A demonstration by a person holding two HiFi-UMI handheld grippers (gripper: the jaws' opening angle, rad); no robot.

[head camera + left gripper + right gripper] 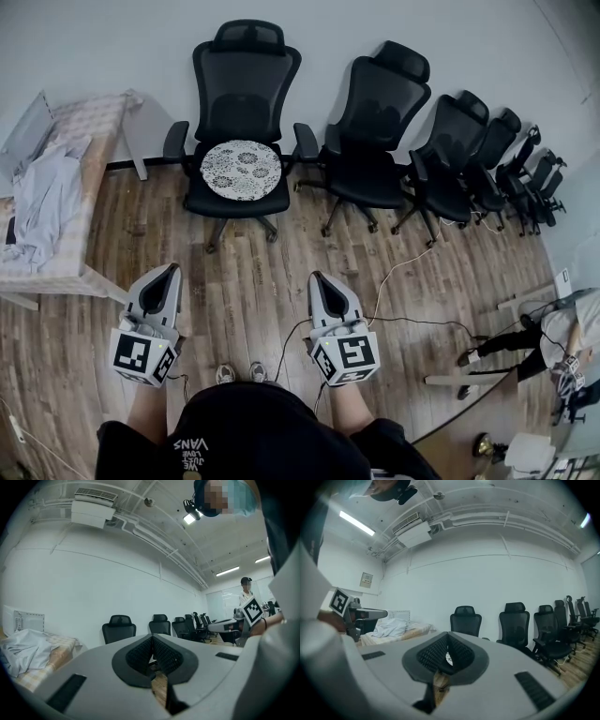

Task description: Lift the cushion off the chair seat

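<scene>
Black ribbed fingers [138, 656] of the left gripper [172, 269] are pressed together with nothing between them; the right gripper [315, 277] is closed the same way, empty. Both point level above the wooden floor [253, 281], well apart from the cushion [241, 170]. That round patterned cushion lies flat on the seat of the leftmost chair [246, 84], far off against the wall. A pale speck beyond the right gripper's tips may be it. More chairs [375, 112] line up to the right; a bench [89, 150] with crumpled cloth [42, 202] stands left.
</scene>
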